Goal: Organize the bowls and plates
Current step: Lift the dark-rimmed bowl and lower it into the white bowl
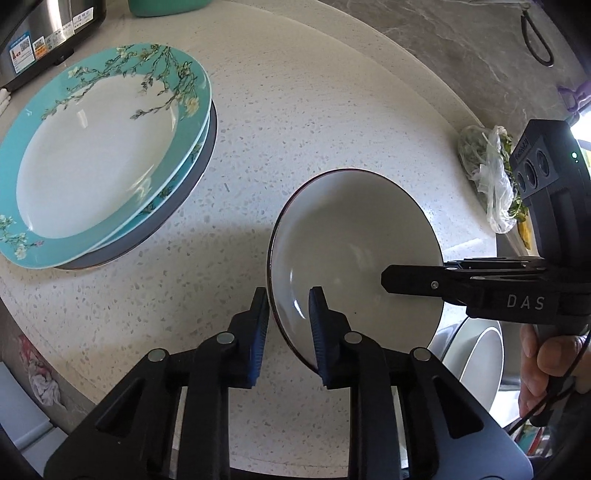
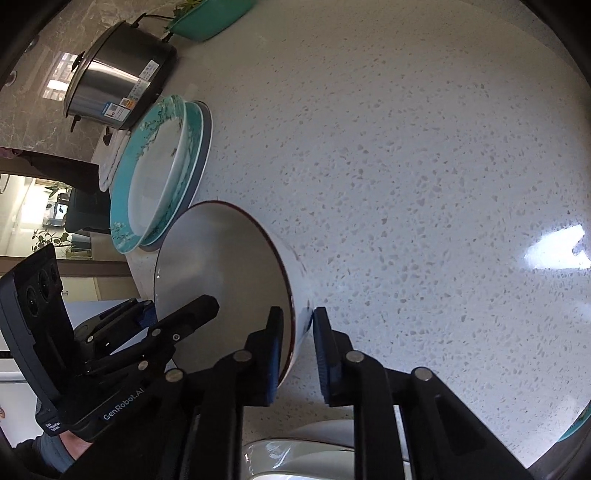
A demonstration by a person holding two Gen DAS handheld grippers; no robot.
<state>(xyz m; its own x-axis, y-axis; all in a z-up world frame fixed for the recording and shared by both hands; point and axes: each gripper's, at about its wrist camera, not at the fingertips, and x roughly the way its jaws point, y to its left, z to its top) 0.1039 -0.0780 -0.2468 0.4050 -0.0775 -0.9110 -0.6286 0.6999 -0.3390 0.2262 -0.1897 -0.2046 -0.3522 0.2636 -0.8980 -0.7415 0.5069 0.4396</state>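
Note:
A white bowl (image 1: 354, 236) with a dark rim is at the near edge of the speckled counter (image 1: 295, 129). My left gripper (image 1: 288, 306) is shut on its near rim, one blue pad outside the wall and one inside. My right gripper (image 1: 406, 280) reaches in from the right over the opposite rim. In the right wrist view the right gripper (image 2: 297, 321) is shut on the bowl (image 2: 221, 266) the same way, and the left gripper (image 2: 173, 317) holds the far side. A stack of teal floral plates (image 1: 96, 155) (image 2: 155, 184) lies to the left on the counter.
A steel rice cooker (image 2: 118, 74) and a teal container (image 2: 207, 18) stand at the back behind the plates. A plastic bag of greens (image 1: 491, 177) lies near the right edge. More white dishes (image 2: 295, 450) sit below the counter's near edge.

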